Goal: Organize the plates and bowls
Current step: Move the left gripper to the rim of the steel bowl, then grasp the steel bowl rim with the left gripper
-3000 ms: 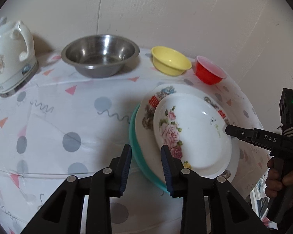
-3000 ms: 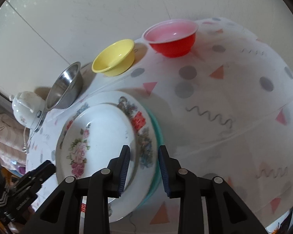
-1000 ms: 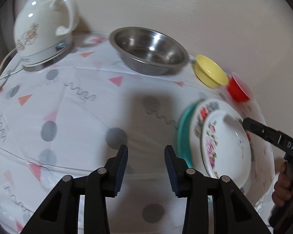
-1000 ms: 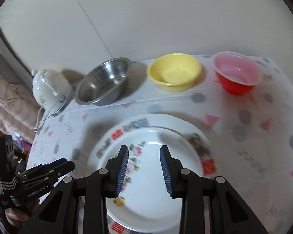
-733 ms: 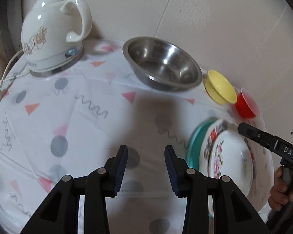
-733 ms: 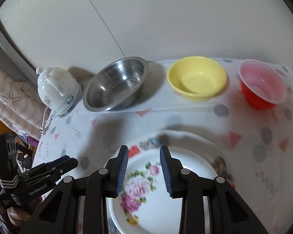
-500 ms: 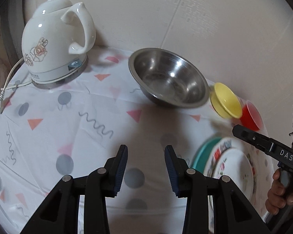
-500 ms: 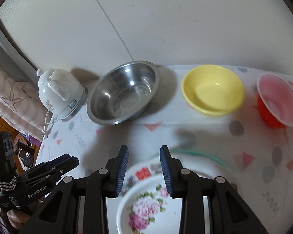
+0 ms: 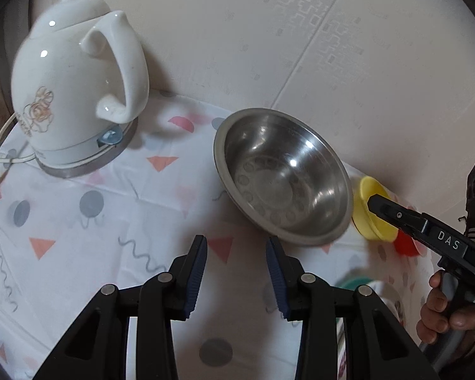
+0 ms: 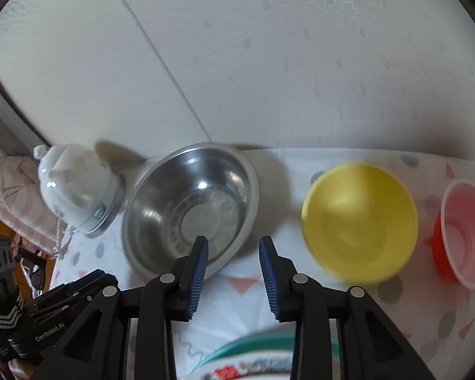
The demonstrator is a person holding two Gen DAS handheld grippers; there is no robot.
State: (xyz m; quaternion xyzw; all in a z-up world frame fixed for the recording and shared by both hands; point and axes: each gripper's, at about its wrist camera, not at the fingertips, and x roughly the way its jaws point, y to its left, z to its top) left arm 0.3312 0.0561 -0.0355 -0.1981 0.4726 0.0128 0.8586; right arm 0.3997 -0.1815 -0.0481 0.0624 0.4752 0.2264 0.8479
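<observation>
Both grippers, left (image 9: 236, 272) and right (image 10: 233, 274), fingers narrowly parted and empty, hover before the steel bowl (image 10: 190, 207) at the worktop's back; its slick rim could slip a pinch.

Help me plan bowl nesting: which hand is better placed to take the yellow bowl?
Right. The right gripper has the yellow bowl close beside its open fingers; from the left gripper it lies beyond the steel bowl.

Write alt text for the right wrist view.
Open, empty right tongs hover over a patterned tablecloth, facing a steel bowl, yellow bowl and red bowl lined along the wall. A white kettle stands left; stacked plates peek in below.
</observation>
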